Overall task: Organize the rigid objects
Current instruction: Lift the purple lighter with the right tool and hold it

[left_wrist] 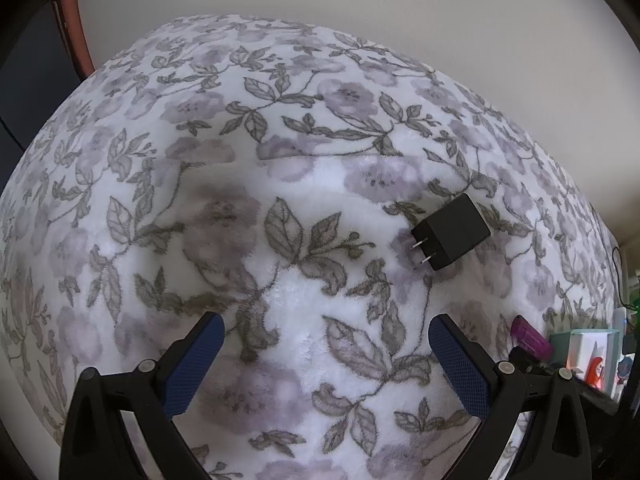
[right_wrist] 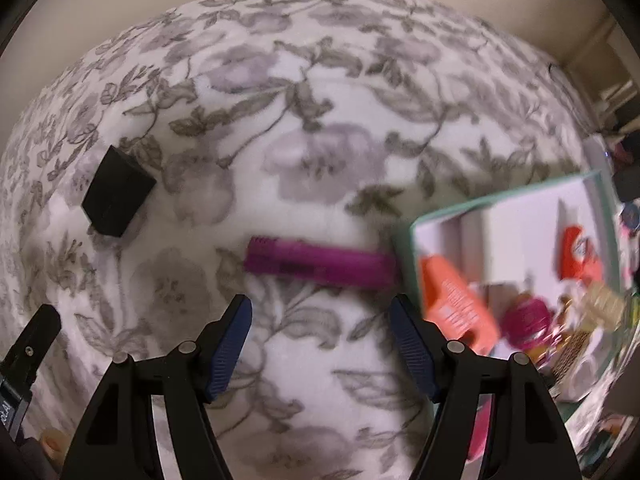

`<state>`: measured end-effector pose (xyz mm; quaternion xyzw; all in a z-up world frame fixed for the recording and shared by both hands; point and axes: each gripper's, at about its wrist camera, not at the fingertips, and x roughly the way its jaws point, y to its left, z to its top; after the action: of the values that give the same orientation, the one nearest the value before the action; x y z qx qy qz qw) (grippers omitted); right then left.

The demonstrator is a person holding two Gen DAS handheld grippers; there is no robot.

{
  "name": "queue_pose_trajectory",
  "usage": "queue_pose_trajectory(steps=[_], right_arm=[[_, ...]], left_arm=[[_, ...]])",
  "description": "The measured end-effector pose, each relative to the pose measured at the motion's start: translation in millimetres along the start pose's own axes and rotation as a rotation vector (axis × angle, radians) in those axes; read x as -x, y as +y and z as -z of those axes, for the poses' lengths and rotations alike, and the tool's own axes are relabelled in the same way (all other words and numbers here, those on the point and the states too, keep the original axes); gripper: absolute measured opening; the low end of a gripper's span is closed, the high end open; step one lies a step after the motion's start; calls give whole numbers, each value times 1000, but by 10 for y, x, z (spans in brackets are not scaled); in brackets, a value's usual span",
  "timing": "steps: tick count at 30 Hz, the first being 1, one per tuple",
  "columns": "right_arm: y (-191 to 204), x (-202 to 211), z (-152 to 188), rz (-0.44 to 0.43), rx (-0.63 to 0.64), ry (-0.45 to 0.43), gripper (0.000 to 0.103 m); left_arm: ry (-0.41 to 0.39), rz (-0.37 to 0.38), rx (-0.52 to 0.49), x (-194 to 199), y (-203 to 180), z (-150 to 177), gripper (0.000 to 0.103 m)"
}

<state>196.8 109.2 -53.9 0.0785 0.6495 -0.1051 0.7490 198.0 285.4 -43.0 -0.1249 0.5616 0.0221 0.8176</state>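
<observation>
A fleecy white blanket printed with grey leaves and lilac flowers [left_wrist: 304, 304] covers the bed. Behind it rises a plain off-white wall [left_wrist: 400, 4]; a reddish-brown wooden edge [left_wrist: 76, 28] stands at far left.

No whole word can be read. A few white letters are printed on a black part [right_wrist: 16, 400] at the lower left edge of the right wrist view, but they are cut off. Print on the orange package [right_wrist: 456, 300] is blurred.

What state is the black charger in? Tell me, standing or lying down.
Lying down. The black charger rests on its side on the floral blanket, its two prongs pointing sideways along the fabric.
</observation>
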Motion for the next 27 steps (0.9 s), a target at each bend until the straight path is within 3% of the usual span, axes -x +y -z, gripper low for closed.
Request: queue_pose_trajectory(steps=[7, 14, 22, 27], right_arm=[[1, -107, -42, -50, -40, -29, 73], [166, -43, -305, -125, 75, -96, 78], [-80, 38, -507, -215, 122, -60, 76], [57, 111, -511, -109, 261, -125, 76]], left_arm=[[5, 0, 9, -16, 22, 8, 103], [1, -8, 1, -10, 1, 8, 103], [9, -17, 0, -48, 4, 9, 103], [8, -28, -13, -61, -13, 6, 103]])
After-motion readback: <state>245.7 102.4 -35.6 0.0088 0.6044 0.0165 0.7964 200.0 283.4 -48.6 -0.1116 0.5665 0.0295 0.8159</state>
